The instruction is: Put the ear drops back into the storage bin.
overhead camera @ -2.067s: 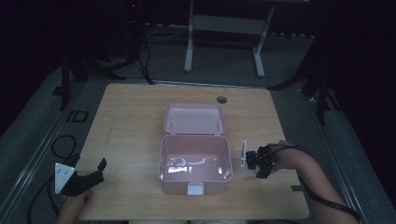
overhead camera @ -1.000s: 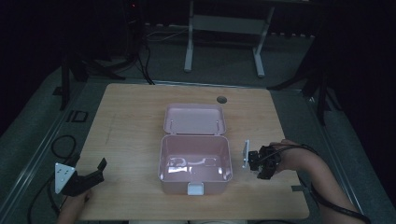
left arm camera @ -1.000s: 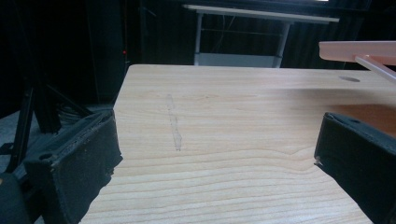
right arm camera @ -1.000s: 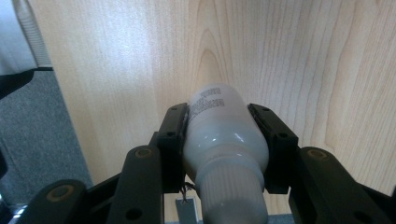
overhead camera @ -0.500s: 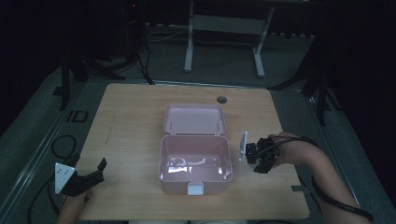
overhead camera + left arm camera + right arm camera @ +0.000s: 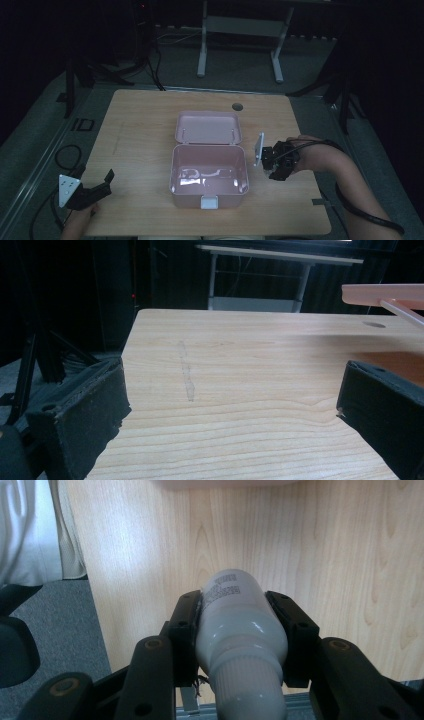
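High view: your right gripper (image 6: 276, 161) hangs just right of the open pink box (image 6: 209, 172) on the table (image 6: 140, 130); your left gripper (image 6: 92, 190) rests near the front left corner, jaws spread, nothing between them. Left gripper view: bare wood between parted jaws. Right gripper view: white bottle (image 6: 239, 630) clamped between both pads (image 6: 186, 630), above the tabletop.
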Tool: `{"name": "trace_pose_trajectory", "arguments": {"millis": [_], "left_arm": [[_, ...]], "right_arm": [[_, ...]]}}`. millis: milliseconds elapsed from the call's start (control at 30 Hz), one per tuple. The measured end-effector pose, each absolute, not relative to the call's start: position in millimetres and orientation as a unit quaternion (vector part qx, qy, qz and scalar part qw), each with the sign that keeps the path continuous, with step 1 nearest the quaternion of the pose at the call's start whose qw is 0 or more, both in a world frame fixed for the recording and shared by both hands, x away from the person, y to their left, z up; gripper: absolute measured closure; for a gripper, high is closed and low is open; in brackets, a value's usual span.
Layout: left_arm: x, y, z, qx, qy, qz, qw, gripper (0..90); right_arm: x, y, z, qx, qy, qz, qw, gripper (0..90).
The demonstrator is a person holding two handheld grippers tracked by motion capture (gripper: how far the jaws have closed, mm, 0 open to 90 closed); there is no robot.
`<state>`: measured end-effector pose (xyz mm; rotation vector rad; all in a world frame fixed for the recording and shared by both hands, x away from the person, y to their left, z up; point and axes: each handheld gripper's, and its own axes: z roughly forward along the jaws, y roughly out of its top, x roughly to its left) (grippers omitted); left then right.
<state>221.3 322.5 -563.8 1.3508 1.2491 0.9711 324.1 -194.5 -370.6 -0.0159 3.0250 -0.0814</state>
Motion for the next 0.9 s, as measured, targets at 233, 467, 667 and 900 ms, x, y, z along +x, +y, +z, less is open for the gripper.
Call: {"name": "trace_pose_trajectory", "arguments": {"millis": [233,467,667,900], "left_arm": [[221.2,323.2,-563.9,0.559,0.519,0.401,0.508,0.4],[221.0,322.9,-563.8,0.56,0.517,0.401,0.508,0.4],[221.0,322.9,-563.9,0.56,0.517,0.401,0.508,0.4],[220.8,322.9,-563.9,0.56,0.516,0.402,0.509,0.4]], "right_arm": [[322.2,-180.6,-361.3,-0.013,0.998,-0.017,0.063,59.4],[323.2,-168.8,-353.6,-0.014,0.997,-0.014,0.068,59.4],[323.7,-159.0,-349.8,-0.017,0.997,-0.014,0.07,59.4],[324.1,-140.1,-344.7,-0.027,0.997,-0.009,0.069,59.4]]}}
